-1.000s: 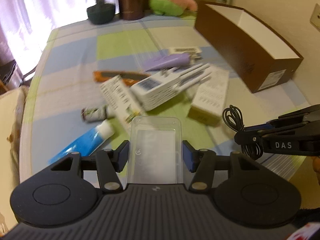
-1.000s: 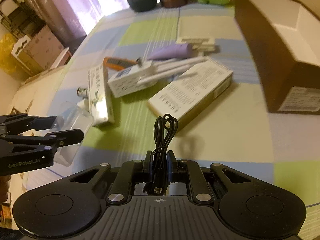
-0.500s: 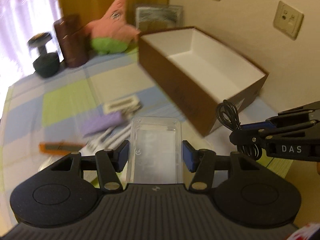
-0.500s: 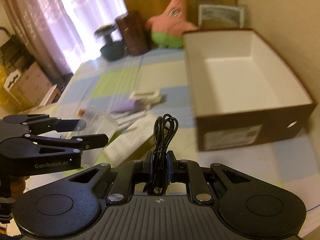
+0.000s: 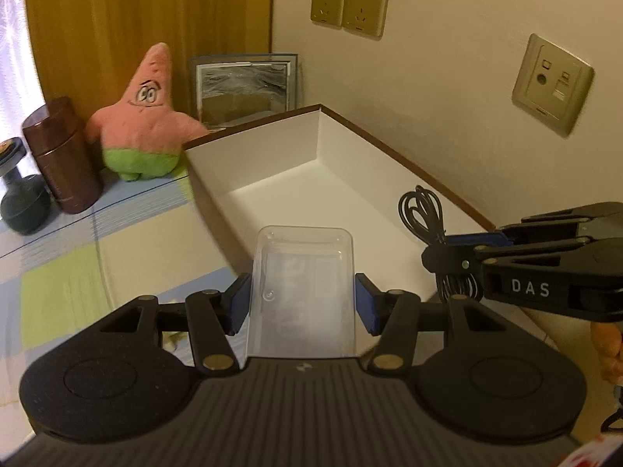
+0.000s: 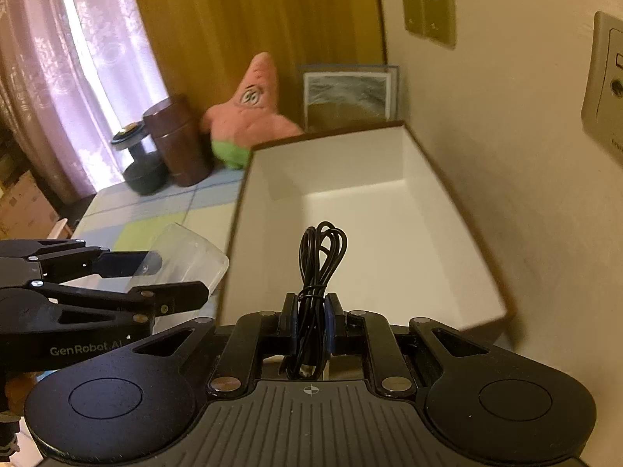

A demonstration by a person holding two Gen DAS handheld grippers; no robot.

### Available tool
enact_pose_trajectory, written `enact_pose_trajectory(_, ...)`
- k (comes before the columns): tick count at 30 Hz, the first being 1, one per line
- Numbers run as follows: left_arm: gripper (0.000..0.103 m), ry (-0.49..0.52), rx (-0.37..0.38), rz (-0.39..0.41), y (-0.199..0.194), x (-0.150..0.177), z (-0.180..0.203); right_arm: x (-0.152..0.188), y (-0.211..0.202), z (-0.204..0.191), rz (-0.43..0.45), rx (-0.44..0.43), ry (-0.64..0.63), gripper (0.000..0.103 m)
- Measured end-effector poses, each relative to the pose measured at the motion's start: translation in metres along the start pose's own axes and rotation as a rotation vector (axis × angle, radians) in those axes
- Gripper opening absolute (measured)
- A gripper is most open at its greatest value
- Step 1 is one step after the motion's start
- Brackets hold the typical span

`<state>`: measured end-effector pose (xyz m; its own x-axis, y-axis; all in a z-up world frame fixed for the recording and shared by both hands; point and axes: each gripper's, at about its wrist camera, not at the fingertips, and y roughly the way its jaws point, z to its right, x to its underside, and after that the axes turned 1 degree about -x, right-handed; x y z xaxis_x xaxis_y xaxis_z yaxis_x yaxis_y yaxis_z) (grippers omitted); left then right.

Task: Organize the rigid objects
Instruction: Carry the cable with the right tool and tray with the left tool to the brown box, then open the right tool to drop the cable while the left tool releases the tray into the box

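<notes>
My left gripper [image 5: 302, 303] is shut on a clear plastic case [image 5: 303, 288], held above the near left wall of the brown box with a white inside [image 5: 272, 163]. My right gripper [image 6: 311, 323] is shut on a coiled black cable [image 6: 321, 257], held over the near end of the box [image 6: 362, 210]. The right gripper [image 5: 447, 258] with the cable [image 5: 422, 214] shows at the right of the left wrist view. In the right wrist view the left gripper [image 6: 171, 282] and the clear case [image 6: 187, 260] sit at the left, beside the box. Nothing lies inside the box.
Behind the box stand a pink star plush [image 5: 146, 116], a brown canister [image 5: 62, 155], a dark dumbbell [image 5: 19, 202] and a framed picture [image 5: 243, 85]. The wall with sockets [image 5: 348, 7] is close on the right. A checked cloth [image 5: 58, 272] covers the table.
Both grippers rose and swung from the cluttered middle of the table toward the box at the wall, carrying the case and the cable. The loose items have left view.
</notes>
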<state>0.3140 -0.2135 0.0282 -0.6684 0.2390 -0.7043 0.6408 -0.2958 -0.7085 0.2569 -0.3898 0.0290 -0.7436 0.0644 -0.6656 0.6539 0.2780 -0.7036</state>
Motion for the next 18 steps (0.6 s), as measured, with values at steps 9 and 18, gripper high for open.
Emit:
enact_pose_trajectory(9, 0.051, -0.015, 0.022, -0.060, 0.057, -0.025, 0.005, -0.014, 0.036, 0.043, -0.030, 0.044, 0.009, 0.010)
enact_pose_trajectory(18, 0.051, -0.013, 0.017, -0.124, 0.105, -0.031, 0.013, -0.014, 0.076, 0.068, -0.121, 0.056, -0.008, 0.010)
